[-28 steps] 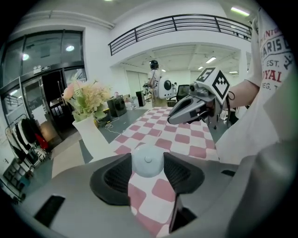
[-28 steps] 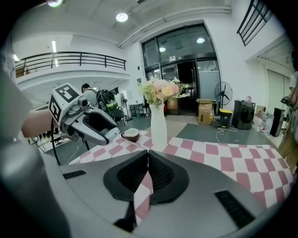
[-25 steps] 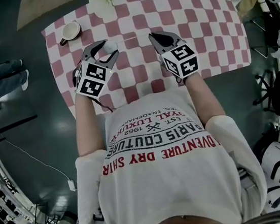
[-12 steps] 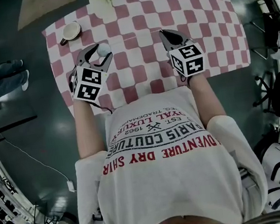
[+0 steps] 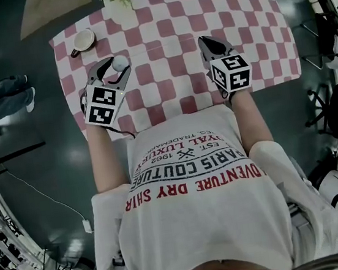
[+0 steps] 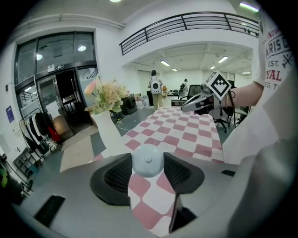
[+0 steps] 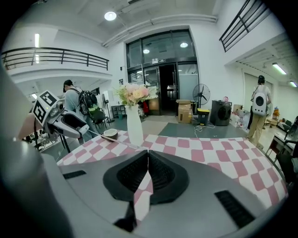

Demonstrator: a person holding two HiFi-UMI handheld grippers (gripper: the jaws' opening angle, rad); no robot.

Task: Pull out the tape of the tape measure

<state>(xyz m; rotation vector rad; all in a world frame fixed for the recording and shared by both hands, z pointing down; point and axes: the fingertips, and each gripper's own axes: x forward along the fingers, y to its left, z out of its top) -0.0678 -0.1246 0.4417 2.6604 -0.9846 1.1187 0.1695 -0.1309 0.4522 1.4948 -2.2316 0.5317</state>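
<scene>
Left gripper view: round white tape measure point(image 6: 147, 161) grasped between the pads of the left claw point(image 5: 114, 67), over the checked counter point(image 5: 247, 22). Right gripper view: right claw point(image 7: 147, 155) clenched on the thin tape point(image 7: 114, 139) — a pale line running from its tips toward the left claw, well apart.

White lettered T-shirt point(image 5: 193, 177), grey left tool point(image 5: 115, 64), right tool point(image 5: 205, 40), marker cubes point(image 5: 101, 104)
</scene>
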